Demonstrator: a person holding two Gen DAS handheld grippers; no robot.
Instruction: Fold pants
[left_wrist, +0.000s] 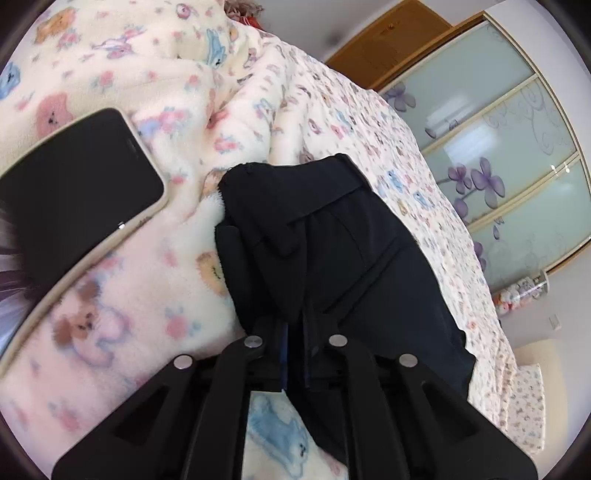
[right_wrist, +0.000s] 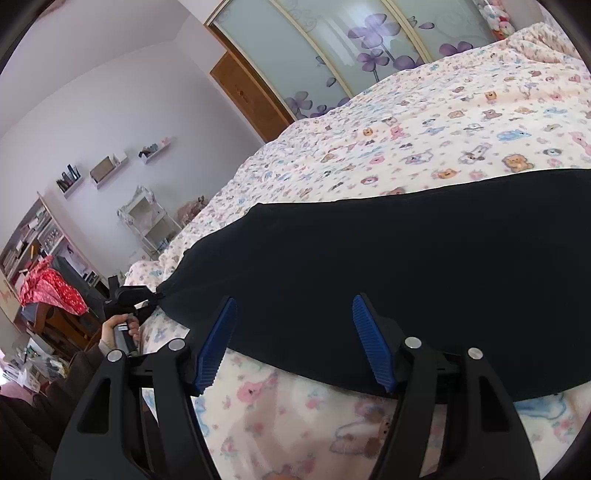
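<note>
A black phone (left_wrist: 77, 184) in a pale case lies on the bear-print fleece blanket (left_wrist: 155, 258), the bed's top layer. Beyond the bed, a wardrobe with purple-flowered glass doors (right_wrist: 332, 48); beside it, a wooden door (right_wrist: 247, 96).

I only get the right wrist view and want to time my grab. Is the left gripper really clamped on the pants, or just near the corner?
Observer: The left gripper is shut on the pants; dark fabric is bunched between its closed fingers.
Operator: Anything close to that end I should avoid?
Observer: Yes, a black phone in a pale case lies on the blanket beside that end of the pants, apart from them.
Operator: Does that end lie flat?
Observer: No, it is rumpled, with a folded-over flap near the seam. Your right gripper is open, with the pants edge between its blue pads, not pinched.
</note>
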